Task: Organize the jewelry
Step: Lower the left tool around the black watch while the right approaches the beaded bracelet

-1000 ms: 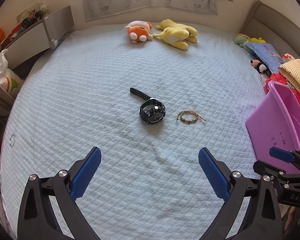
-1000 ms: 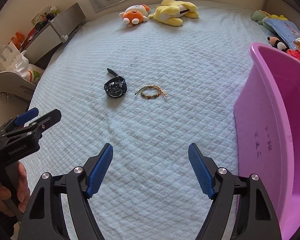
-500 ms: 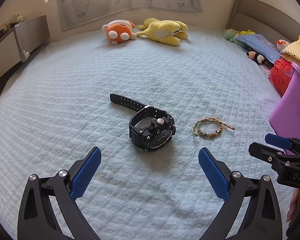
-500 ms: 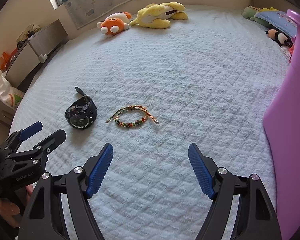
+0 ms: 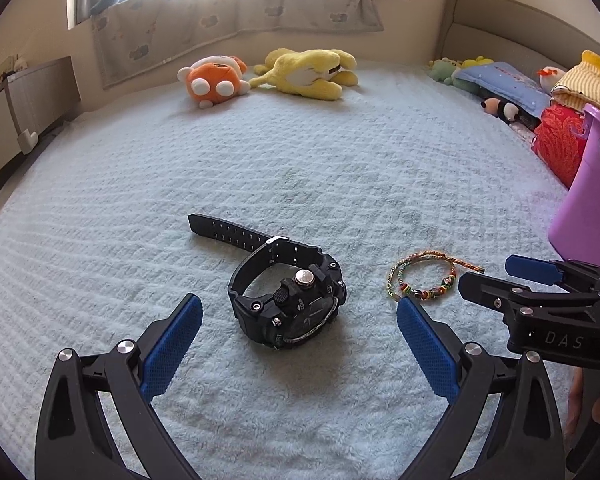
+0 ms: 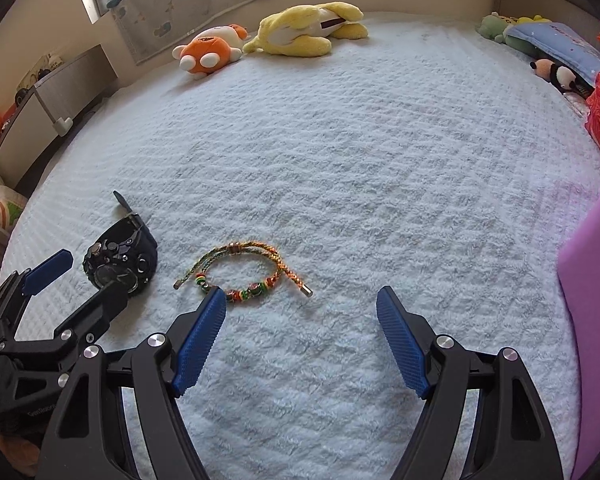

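A black wristwatch lies on the pale blue bedspread, its strap running back left. My left gripper is open and low, with the watch just ahead between its fingertips. A braided bracelet with coloured beads lies right of the watch. In the right wrist view the bracelet sits just ahead of my open right gripper, near its left fingertip, and the watch lies further left. A purple tub stands at the right.
The tub's purple wall fills the right edge of the right wrist view. An orange plush and a yellow plush lie at the far side. Pillows and toys pile at the right. A cabinet stands left of the bed.
Both grippers have moved forward and lower over the bed. The watch now lies between the left fingertips and the bracelet just ahead of the right ones. Both stay open.
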### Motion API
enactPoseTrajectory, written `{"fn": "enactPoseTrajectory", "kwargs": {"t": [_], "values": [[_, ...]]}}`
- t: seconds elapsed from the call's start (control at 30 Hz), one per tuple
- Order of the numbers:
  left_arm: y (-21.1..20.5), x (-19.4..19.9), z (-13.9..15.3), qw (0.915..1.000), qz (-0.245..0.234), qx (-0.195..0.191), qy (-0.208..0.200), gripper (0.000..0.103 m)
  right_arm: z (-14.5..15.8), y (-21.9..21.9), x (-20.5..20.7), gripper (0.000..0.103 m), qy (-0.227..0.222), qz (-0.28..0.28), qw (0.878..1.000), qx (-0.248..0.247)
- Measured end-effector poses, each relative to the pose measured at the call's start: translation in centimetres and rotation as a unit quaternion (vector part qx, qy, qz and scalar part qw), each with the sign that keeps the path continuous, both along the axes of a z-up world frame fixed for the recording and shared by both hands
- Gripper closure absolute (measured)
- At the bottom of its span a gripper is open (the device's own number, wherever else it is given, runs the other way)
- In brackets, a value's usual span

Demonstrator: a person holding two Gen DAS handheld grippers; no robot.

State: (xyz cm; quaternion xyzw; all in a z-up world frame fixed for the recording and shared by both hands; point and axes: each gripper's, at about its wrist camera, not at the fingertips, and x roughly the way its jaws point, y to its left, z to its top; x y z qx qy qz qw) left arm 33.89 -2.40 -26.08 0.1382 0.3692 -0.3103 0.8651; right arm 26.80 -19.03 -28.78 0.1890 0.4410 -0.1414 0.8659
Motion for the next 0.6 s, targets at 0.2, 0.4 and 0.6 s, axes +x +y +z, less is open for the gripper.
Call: {"fn": "enactPoseTrajectory", "kwargs": {"t": [0.2, 0.4, 0.6], "values": [[0.0, 0.4, -0.7, 1.0000, 0.001, 0.001, 0.003, 0.007, -0.6, -0.1, 1.2, 0.029, 0.002, 0.013, 1.000, -0.003], [0.4, 0.6, -1.2, 1.0000, 0.003, -0.002, 0.008, 0.007, -0.9, 0.8, 1.5, 0.029, 0.003, 0.043, 0.999, -0.023], [0.2, 0.8, -1.5, 0.9999, -0.001, -0.003, 0.010, 0.007, -1.1, 1.3, 2.0, 0.029, 0.004, 0.058, 0.998, -0.034]]}}
